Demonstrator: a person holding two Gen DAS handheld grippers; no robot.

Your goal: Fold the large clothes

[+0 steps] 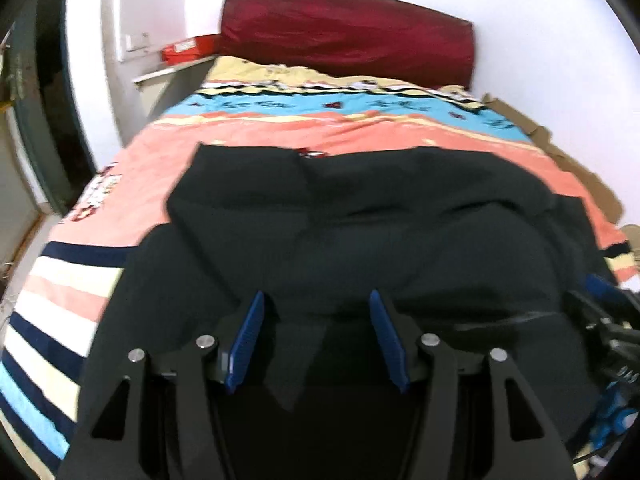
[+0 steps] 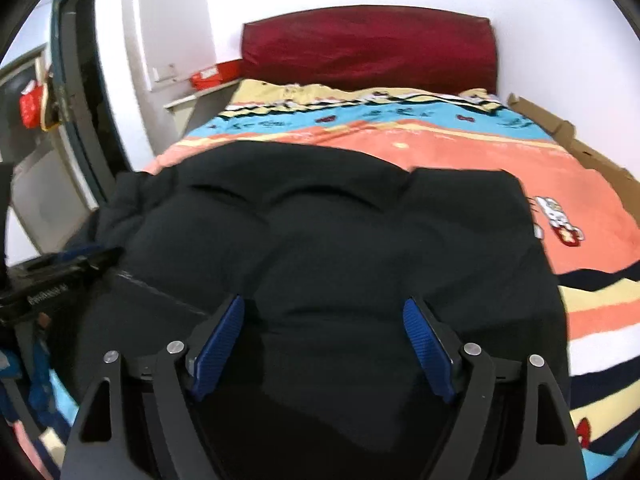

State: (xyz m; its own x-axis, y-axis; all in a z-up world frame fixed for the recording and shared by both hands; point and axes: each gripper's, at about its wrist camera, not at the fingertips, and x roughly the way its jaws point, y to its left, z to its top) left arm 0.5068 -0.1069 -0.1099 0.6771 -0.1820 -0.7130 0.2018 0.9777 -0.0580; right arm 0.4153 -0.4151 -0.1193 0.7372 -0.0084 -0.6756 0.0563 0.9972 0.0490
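Note:
A large black garment (image 1: pixel 360 220) lies spread on a bed with a striped, colourful sheet (image 1: pixel 168 152). It also fills the middle of the right wrist view (image 2: pixel 328 232). My left gripper (image 1: pixel 316 300) is open just above the garment's near edge, its blue pads (image 1: pixel 248 336) apart with nothing between them. My right gripper (image 2: pixel 324 308) is open too, over the near part of the garment, with blue pads (image 2: pixel 428 344) wide apart. The right gripper shows at the right edge of the left wrist view (image 1: pixel 608 316), and the left gripper at the left edge of the right wrist view (image 2: pixel 56 280).
A dark red pillow (image 1: pixel 348 36) stands against the white wall at the bed's head. A red box (image 1: pixel 186 50) sits on a shelf at the left. Cardboard (image 1: pixel 560 152) lies along the bed's right side. A doorway (image 2: pixel 60 120) is at the left.

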